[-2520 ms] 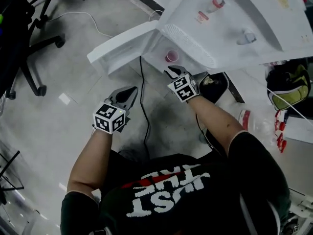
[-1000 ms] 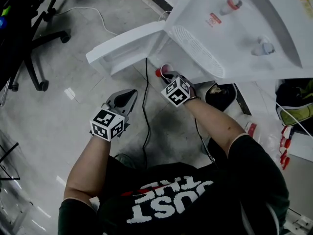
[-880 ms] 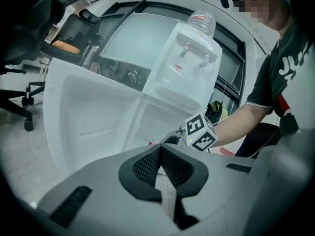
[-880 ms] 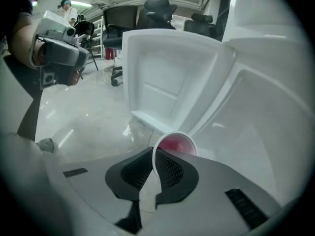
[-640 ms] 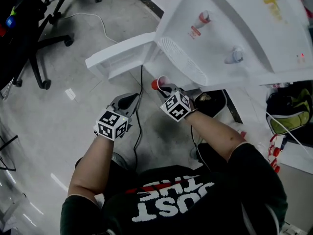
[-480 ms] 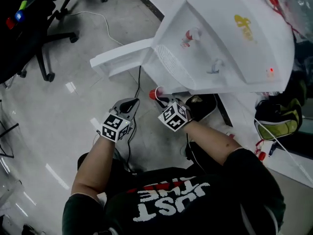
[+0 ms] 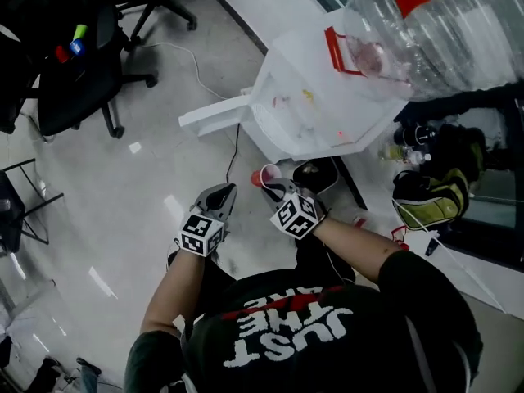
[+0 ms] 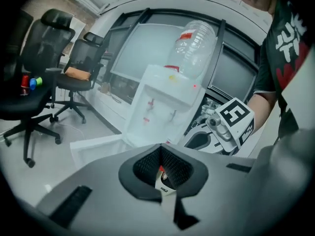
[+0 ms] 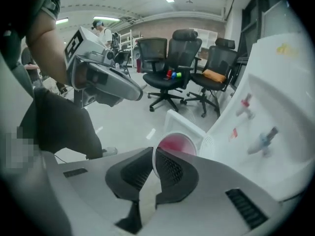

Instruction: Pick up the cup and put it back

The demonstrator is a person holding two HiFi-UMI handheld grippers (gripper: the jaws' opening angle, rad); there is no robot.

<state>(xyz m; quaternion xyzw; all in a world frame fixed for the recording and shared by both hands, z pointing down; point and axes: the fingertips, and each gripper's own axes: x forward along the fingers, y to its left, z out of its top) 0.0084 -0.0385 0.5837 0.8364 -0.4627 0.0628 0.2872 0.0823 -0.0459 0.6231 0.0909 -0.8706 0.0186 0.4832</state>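
A small red cup (image 7: 264, 175) with a white rim hangs in the air in front of the white water dispenser (image 7: 303, 113). My right gripper (image 7: 274, 185) is shut on its rim. In the right gripper view the cup's wall is pinched between the pads, and the cup's pink inside (image 9: 177, 144) shows just past my right gripper (image 9: 153, 154). My left gripper (image 7: 225, 193) is level with it on the left, shut and holding nothing. In the left gripper view my left gripper (image 8: 160, 149) points at the dispenser (image 8: 162, 107).
The dispenser's low door (image 7: 217, 117) stands open toward the left, and a big clear bottle (image 7: 426, 31) sits on top. A black cable (image 7: 232, 150) runs across the floor. Black office chairs (image 7: 82, 64) stand at the far left. A bag (image 7: 426, 191) lies at the right.
The right gripper closed on the cup in the dispenser's low compartment and lifted it out. Both grippers have since risen well above the floor, with the cup still held.
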